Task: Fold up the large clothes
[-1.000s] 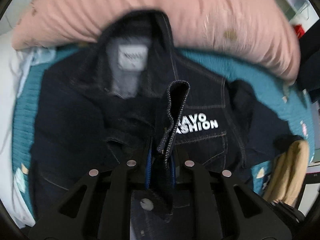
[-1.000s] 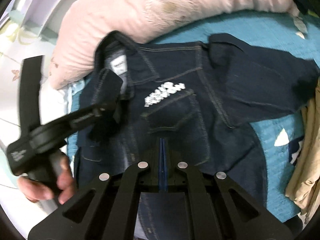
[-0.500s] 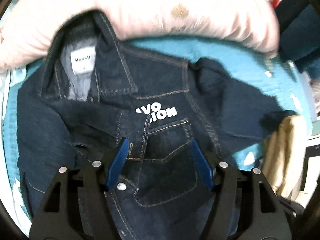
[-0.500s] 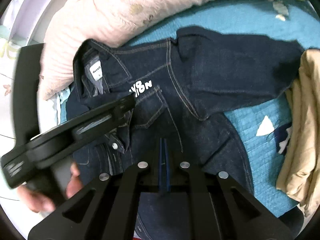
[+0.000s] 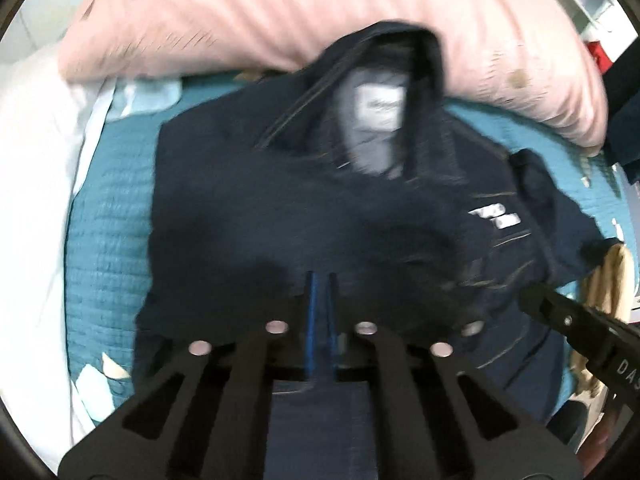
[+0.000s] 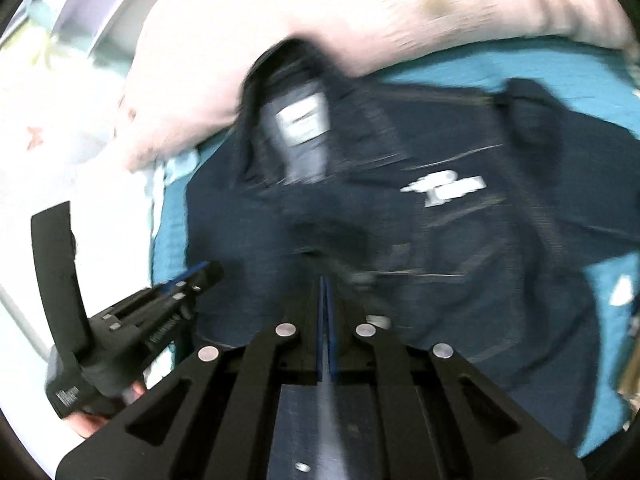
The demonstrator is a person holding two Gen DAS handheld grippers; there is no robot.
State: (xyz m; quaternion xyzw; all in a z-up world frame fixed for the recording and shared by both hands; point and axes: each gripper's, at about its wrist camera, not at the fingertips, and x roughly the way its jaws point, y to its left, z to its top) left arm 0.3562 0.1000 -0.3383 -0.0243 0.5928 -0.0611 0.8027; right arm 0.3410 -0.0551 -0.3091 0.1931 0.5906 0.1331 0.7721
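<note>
**Both tongs closed over the denim jacket, mid-fold**

Your left tongs (image 5: 321, 300) and right tongs (image 6: 325, 304) show blue pads pressed together; whether either pinches cloth, you cannot tell through the blur. The denim jacket (image 5: 320, 216) lies collar-up on the teal bedspread (image 5: 108, 200), against the pink pillow (image 5: 280, 12). Next, likely fold a sleeve inward. Only the right view shows the sleeve (image 6: 568, 128) spread wide.
</note>
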